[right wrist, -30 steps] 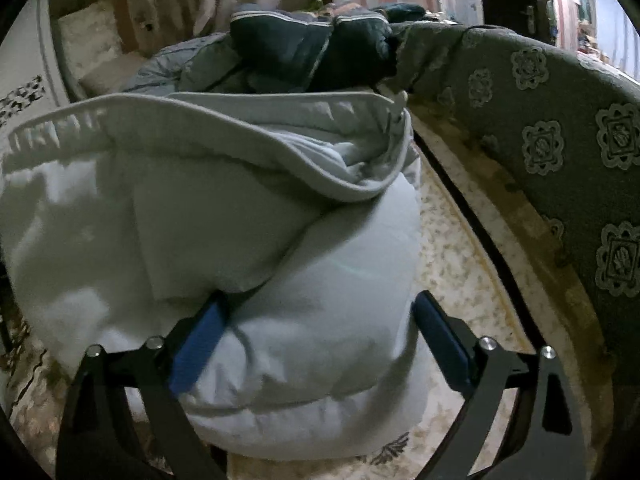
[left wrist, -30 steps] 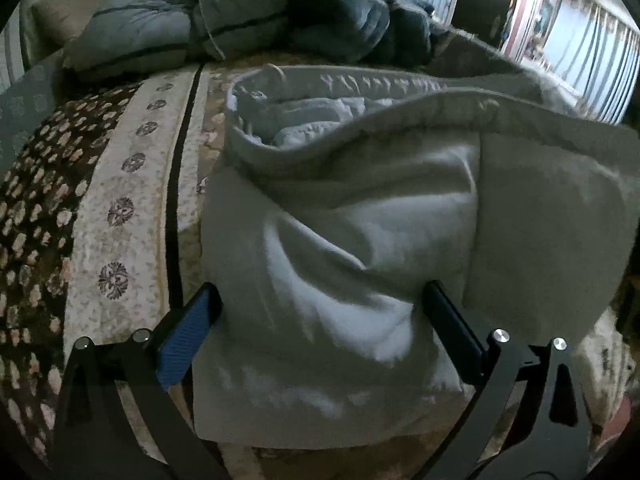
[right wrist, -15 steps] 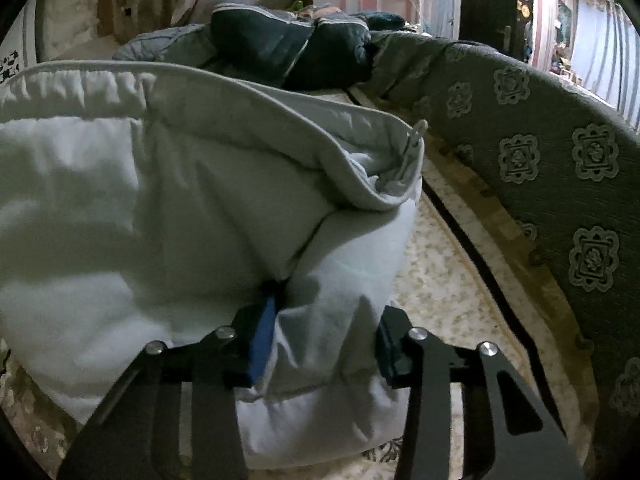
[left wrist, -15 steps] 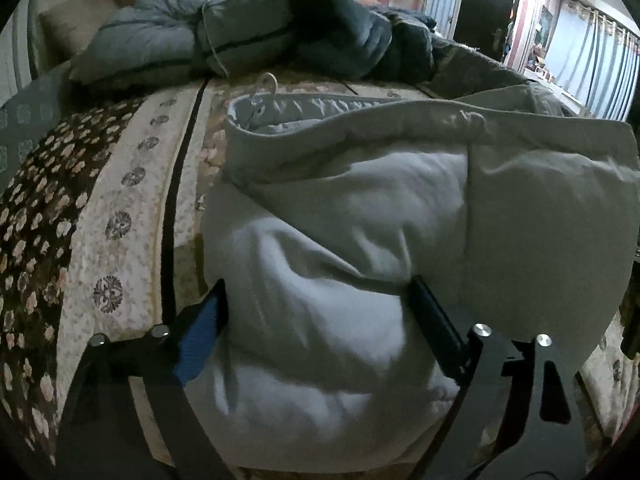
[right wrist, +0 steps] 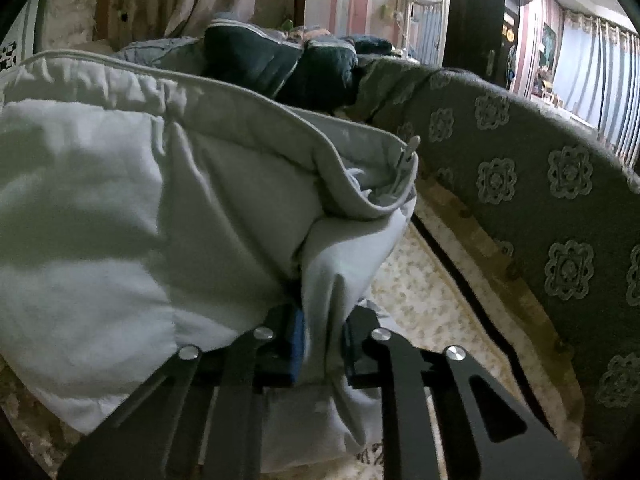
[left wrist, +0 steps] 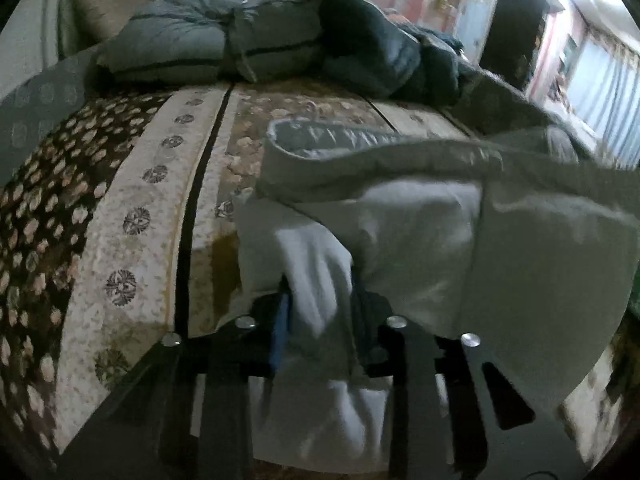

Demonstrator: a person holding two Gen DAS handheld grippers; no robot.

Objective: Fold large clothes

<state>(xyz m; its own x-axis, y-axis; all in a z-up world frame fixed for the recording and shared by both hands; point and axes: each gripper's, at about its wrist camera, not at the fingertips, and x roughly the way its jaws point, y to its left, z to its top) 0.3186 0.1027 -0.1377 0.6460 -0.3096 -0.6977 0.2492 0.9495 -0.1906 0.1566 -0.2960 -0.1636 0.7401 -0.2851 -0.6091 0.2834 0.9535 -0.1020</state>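
Observation:
A large pale grey padded jacket (left wrist: 460,232) lies folded on the patterned bedspread (left wrist: 132,216). My left gripper (left wrist: 320,320) is shut on the jacket's near left corner, a bunch of fabric pinched between the blue-padded fingers. My right gripper (right wrist: 324,340) is shut on the near right corner of the same jacket (right wrist: 120,208), and the fabric rises from the bed. A zipper pull (right wrist: 408,152) sticks up at the jacket's right edge.
A pile of grey and dark blue quilted coats (left wrist: 280,44) lies at the far end of the bed. A grey blanket with flower motifs (right wrist: 520,184) runs along the bed's right side. A pillow (left wrist: 108,12) sits far left.
Both grippers have closed from wide open onto the jacket's near corners, the right one first. The near edge has lifted and bunched.

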